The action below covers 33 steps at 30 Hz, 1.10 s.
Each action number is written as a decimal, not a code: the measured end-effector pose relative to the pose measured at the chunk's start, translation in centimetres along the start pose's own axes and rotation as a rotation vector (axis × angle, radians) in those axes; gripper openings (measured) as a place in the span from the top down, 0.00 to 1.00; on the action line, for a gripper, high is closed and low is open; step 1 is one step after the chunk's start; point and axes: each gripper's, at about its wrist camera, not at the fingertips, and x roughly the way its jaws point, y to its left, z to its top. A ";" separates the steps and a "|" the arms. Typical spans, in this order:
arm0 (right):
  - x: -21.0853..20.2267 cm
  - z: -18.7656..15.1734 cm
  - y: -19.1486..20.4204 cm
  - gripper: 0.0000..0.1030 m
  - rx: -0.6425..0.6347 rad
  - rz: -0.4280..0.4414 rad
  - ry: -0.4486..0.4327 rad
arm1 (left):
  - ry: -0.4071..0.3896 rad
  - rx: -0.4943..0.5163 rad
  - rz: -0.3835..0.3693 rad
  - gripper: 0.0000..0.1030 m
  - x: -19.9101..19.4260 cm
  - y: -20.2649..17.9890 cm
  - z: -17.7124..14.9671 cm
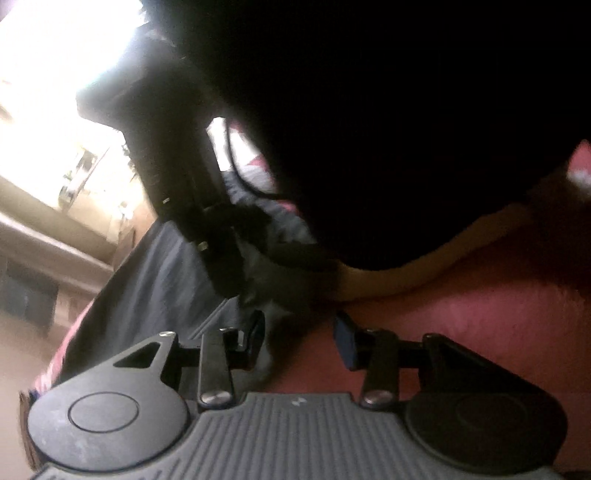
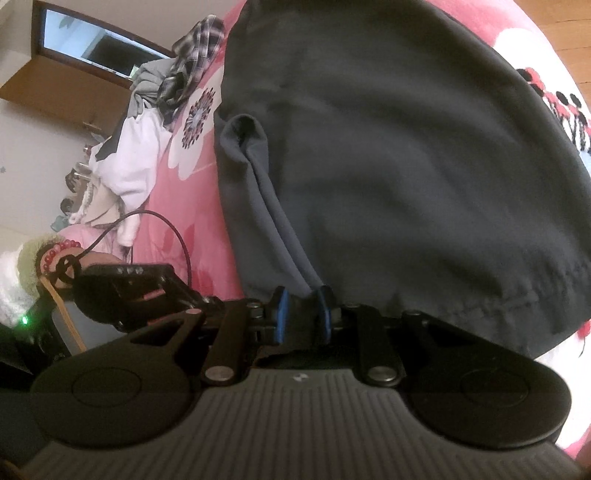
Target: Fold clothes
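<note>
A dark grey garment (image 2: 388, 147) lies spread on a pink flowered bedsheet (image 2: 184, 206). My right gripper (image 2: 302, 314) is shut on a bunched fold of the garment at its near edge. In the left wrist view my left gripper (image 1: 300, 338) is open and empty, low over the pink sheet (image 1: 461, 325), with the grey garment (image 1: 147, 280) to its left. A large dark shape (image 1: 388, 129) fills the upper right of that view. The other gripper's body (image 1: 207, 206) is ahead.
A pile of clothes, white (image 2: 136, 162), grey and plaid (image 2: 195, 48), lies at the bed's far left. A black cable (image 2: 177, 229) loops over the sheet. A wooden cabinet (image 2: 33, 74) stands against the wall. Wooden floor (image 2: 565, 33) shows at upper right.
</note>
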 end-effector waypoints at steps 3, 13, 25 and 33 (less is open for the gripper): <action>0.0 0.0 -0.1 0.83 0.002 0.005 0.000 | -0.009 0.009 -0.002 0.59 0.4 0.2 0.2; 0.0 0.1 -0.6 0.83 0.023 0.020 -0.009 | -0.034 0.059 -0.031 0.82 1.6 1.0 0.0; -6.8 -3.8 -3.6 0.54 0.285 0.065 -0.068 | -0.059 -0.156 -0.101 0.93 1.9 5.0 -0.6; -6.8 -7.4 -7.6 0.48 0.614 0.100 -0.176 | -0.062 -0.154 -0.090 0.93 1.3 4.3 -0.4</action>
